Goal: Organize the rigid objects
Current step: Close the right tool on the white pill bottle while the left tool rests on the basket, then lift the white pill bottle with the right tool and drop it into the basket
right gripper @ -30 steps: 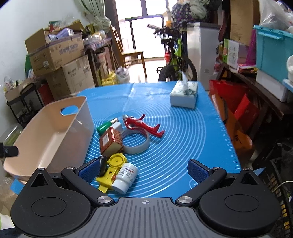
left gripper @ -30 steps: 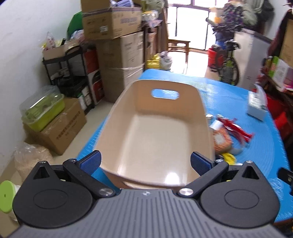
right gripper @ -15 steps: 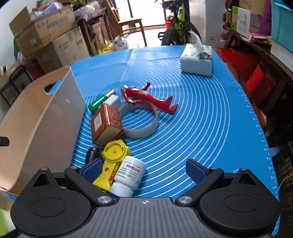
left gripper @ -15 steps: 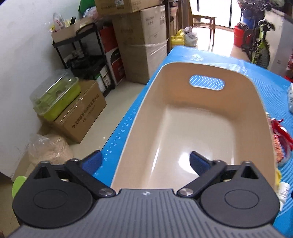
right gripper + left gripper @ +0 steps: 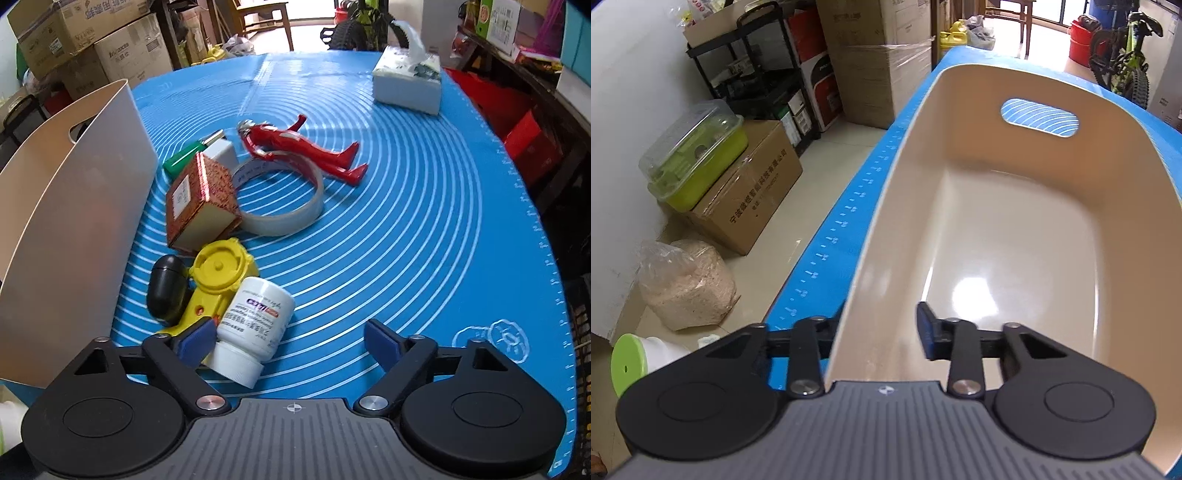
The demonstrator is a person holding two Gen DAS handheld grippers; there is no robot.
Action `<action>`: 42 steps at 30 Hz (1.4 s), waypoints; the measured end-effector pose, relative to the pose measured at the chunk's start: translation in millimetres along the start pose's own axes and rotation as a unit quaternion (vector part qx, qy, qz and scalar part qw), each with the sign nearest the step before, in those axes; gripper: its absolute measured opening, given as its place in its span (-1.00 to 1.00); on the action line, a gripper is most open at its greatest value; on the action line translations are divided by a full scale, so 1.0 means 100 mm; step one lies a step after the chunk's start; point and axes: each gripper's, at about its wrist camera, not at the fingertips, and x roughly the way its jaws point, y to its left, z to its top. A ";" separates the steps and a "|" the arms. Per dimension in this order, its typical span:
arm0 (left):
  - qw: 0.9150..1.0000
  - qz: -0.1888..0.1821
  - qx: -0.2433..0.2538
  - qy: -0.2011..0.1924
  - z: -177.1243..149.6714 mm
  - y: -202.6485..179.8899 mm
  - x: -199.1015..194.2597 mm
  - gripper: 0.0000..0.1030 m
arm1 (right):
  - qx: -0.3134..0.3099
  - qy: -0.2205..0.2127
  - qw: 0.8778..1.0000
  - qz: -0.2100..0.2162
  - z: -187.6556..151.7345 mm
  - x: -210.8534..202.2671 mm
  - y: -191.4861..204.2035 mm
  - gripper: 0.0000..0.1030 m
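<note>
Pill bottle (image 5: 255, 325): light, rigid, slick; right tongs (image 5: 286, 345) wide, closing around it; left tongs (image 5: 875, 332) narrowing over bin (image 5: 1126, 206) wall.

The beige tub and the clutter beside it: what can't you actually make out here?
- Left wrist view: left gripper, jaws have just been closing astride the tub wall; outer finger hidden behind it, grip unclear.
- Right wrist view: the tub's inside is hidden by its near wall.
- Right wrist view: green object, half behind brown box, unidentifiable.
</note>
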 end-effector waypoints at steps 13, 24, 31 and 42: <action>1.000 0.002 0.005 -0.001 0.01 0.01 0.05 -0.61 | -0.019 0.018 1.000 -0.004 0.01 0.05 0.10 -0.13; 1.000 0.003 0.010 -0.002 0.00 0.00 0.06 -0.62 | -0.018 -0.023 1.000 -0.008 0.06 -0.15 0.07 -0.14; 1.000 0.001 0.013 -0.001 0.00 -0.02 0.06 -0.62 | -0.008 -0.077 0.997 0.020 0.26 -0.39 0.13 -0.14; 1.000 -0.001 0.015 0.001 0.01 -0.03 0.07 -0.63 | -0.036 -0.184 0.980 0.073 0.58 -0.74 0.54 -0.14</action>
